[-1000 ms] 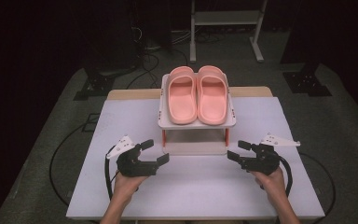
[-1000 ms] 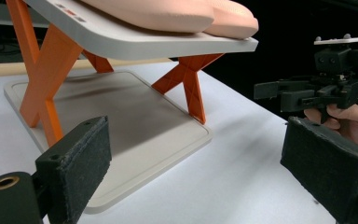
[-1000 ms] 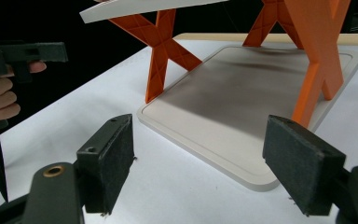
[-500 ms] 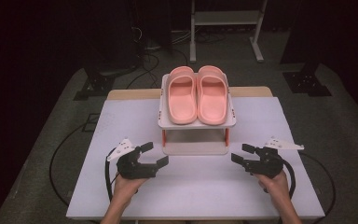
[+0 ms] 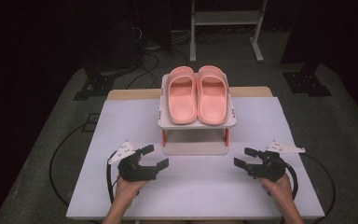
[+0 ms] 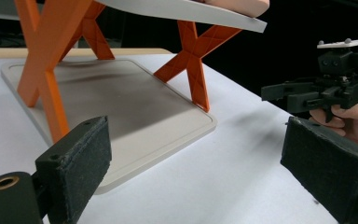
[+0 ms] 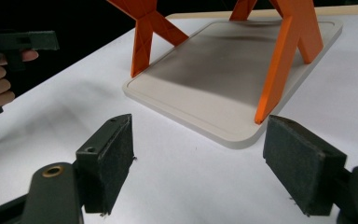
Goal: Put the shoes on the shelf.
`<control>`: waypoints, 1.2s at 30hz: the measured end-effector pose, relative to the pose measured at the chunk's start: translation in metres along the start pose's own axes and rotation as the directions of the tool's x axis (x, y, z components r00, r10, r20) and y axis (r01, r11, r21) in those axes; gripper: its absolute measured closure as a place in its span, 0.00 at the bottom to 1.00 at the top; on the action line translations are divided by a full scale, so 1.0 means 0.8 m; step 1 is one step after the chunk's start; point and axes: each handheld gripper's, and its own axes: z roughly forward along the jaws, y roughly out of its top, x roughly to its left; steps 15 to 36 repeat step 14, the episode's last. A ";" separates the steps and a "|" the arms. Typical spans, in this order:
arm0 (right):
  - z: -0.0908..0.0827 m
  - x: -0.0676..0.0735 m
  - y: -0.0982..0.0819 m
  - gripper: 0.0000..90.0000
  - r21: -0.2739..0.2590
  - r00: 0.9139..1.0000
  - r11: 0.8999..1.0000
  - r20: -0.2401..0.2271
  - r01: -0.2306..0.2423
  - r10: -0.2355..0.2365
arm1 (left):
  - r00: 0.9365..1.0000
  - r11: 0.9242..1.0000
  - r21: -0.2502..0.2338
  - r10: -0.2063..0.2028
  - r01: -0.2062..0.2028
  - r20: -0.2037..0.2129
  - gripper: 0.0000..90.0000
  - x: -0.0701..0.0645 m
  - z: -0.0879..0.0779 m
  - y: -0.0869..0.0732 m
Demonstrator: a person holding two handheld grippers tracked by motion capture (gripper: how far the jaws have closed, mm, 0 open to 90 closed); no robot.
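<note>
A pair of pink slippers (image 5: 197, 93) lies side by side on the top shelf (image 5: 196, 124) of a small white rack with orange X-shaped legs (image 6: 193, 51). The rack's bottom shelf (image 5: 195, 148) is bare (image 7: 223, 70). My left gripper (image 5: 153, 157) rests low at the front left of the rack, open, nothing between its jaws (image 6: 200, 172). At the front right my right gripper (image 5: 245, 157) is open too and holds nothing (image 7: 200, 163). Both point inward at each other.
The rack stands on a white table (image 5: 121, 116) with a wooden strip along its far edge. Black cables (image 5: 60, 154) trail off both sides. Dark stands and a metal frame (image 5: 223, 28) sit on the floor behind.
Both grippers have drifted back a little toward the table's front edge, away from the rack. Their jaws stay open.
</note>
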 end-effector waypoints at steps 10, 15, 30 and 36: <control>-0.024 -0.009 -0.027 0.26 0.000 1.000 1.000 0.005 -0.025 0.025 | 1.000 1.000 -0.001 -0.011 0.011 -0.012 0.09 -0.002 -0.019 -0.018; -0.032 -0.010 -0.044 0.26 -0.011 0.999 0.999 -0.001 -0.032 0.032 | 0.999 1.000 0.001 0.002 -0.001 -0.035 0.09 0.000 -0.028 -0.034; -0.032 -0.010 -0.044 0.26 -0.011 0.999 0.999 -0.001 -0.032 0.032 | 0.999 1.000 0.001 0.002 -0.001 -0.035 0.09 0.000 -0.028 -0.034; -0.032 -0.010 -0.044 0.26 -0.011 0.999 0.999 -0.001 -0.032 0.032 | 0.999 1.000 0.001 0.002 -0.001 -0.035 0.09 0.000 -0.028 -0.034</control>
